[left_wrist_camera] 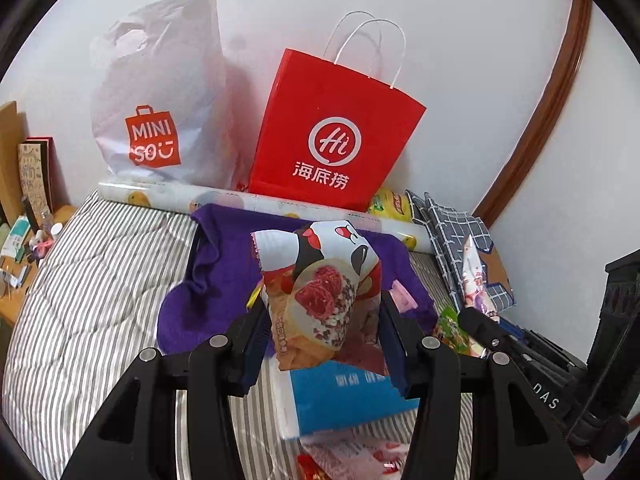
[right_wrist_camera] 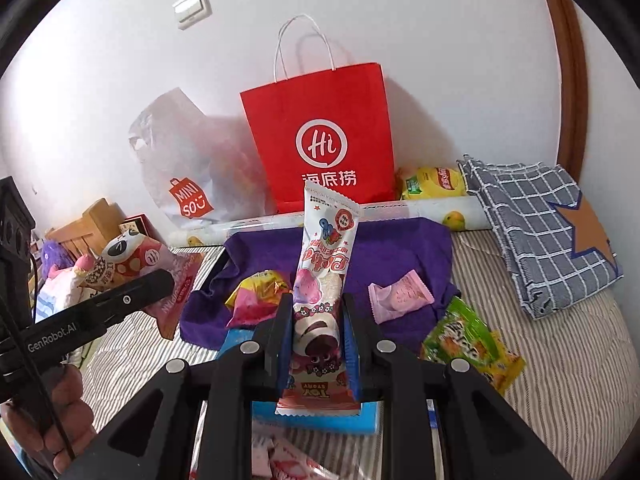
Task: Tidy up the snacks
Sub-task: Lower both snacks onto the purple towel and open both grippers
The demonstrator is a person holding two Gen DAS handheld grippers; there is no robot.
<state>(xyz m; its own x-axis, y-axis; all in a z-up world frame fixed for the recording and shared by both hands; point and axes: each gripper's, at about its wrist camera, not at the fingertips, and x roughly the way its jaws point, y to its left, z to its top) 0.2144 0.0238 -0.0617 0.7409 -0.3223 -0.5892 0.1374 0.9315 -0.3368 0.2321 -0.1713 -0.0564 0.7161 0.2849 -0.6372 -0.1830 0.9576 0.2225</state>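
The left gripper [left_wrist_camera: 324,320] is clamped on a puffy snack packet printed with a panda face and a pink-topped pastry [left_wrist_camera: 320,292], its crimped foil edge jagged at the top, held tilted above the bed. The right gripper [right_wrist_camera: 316,320] pinches a long slim white-and-pink wrapper with a cartoon bear and strawberry ice-cream picture [right_wrist_camera: 320,280], standing upright between the blue-padded fingers. Just under both lies a flat blue box [right_wrist_camera: 316,416] on the grey-striped bedcover [right_wrist_camera: 560,360]. Beyond it a rumpled purple cloth [right_wrist_camera: 400,248] carries a small pink sachet [right_wrist_camera: 400,296] and a yellow-pink foil packet [right_wrist_camera: 256,296]; a green crinkled snack bag [right_wrist_camera: 468,344] lies beside the cloth. Farthest back, against the white wall, stand a red paper carrier bag with white handles [right_wrist_camera: 324,140] and a white plastic Miniso bag [left_wrist_camera: 160,100].
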